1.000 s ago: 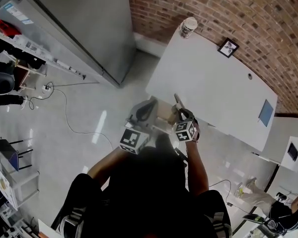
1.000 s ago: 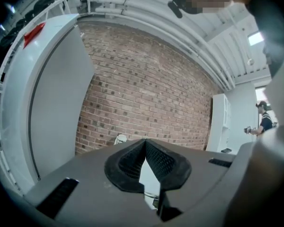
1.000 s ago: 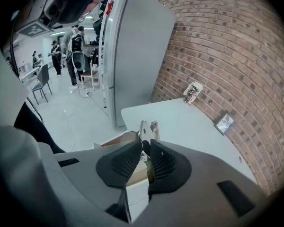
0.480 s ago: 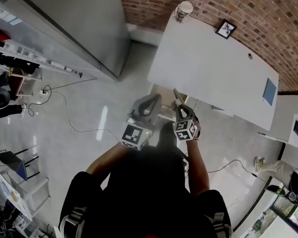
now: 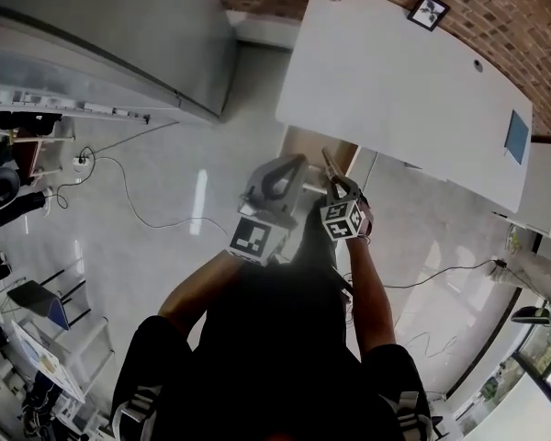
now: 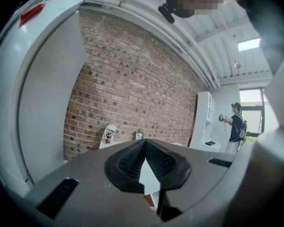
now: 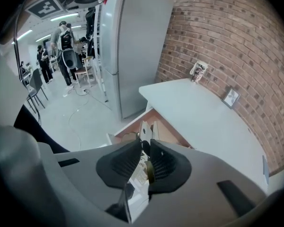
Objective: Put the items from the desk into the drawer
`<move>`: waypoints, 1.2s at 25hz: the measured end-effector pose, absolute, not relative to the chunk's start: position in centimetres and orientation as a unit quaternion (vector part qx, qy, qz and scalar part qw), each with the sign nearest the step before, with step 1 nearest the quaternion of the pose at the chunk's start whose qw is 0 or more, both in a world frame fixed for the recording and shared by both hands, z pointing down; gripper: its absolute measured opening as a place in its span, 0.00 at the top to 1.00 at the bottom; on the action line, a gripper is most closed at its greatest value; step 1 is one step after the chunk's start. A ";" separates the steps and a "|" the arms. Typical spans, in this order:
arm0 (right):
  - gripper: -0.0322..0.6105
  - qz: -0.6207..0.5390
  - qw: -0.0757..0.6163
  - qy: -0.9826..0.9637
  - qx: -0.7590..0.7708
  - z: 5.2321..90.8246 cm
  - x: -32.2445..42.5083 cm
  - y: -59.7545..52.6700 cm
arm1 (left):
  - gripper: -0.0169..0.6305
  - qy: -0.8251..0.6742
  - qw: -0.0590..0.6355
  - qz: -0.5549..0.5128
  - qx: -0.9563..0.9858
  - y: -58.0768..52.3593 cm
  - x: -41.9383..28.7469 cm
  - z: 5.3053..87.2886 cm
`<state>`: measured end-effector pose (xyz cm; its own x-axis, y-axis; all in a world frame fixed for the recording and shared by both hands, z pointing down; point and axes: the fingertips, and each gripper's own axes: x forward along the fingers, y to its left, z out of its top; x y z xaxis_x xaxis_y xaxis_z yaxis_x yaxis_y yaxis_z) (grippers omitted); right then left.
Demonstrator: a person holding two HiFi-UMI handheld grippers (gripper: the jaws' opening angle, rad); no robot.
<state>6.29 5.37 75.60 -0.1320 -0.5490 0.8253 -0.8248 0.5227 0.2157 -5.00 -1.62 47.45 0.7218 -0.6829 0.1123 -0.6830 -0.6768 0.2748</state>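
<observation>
The blister pack [image 7: 144, 130] is sitting edge-on between the jaws of the right gripper [image 7: 145, 145], which are pressing closed on its flat faces. It is hanging just above the open drawer [image 7: 169, 133] and is not yet inside. What it is holding is too small to tell.

It is looking light and thin, a card back under a clear plastic shell. It is probably buckling under a hard squeeze and slipping on its glossy faces. The flat card near the middle is seeming the safest place to grip, much as now.

Its long axis is running along the jaws. The hang-hole end is pointing forward and down at the drawer, and the clear end is trailing back toward the camera.

Just short of the drawer, the left gripper [image 6: 144, 143] is hovering with its jaws closed on nothing. Above the drawer, the white tabletop [image 7: 203, 119] is carrying a cup [image 7: 198, 70] and a small picture frame [image 7: 231, 97] by the brick wall.
</observation>
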 end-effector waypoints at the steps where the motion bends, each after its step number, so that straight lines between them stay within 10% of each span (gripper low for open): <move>1: 0.86 0.154 0.466 -0.737 0.465 76.5 6.2 5.4 | 0.97 -0.371 0.150 0.002 0.916 -1.7 -4.9 47.8; 30: 0.86 0.348 0.501 -0.678 0.410 95.7 6.1 10.3 | 0.97 -0.387 0.179 0.058 0.903 -3.6 -4.3 55.6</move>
<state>6.07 10.30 95.74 -0.1617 -0.2082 0.9646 -0.9048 0.4216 -0.0606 -4.29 -3.61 55.62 0.6939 -0.6778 0.2433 -0.7193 -0.6362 0.2789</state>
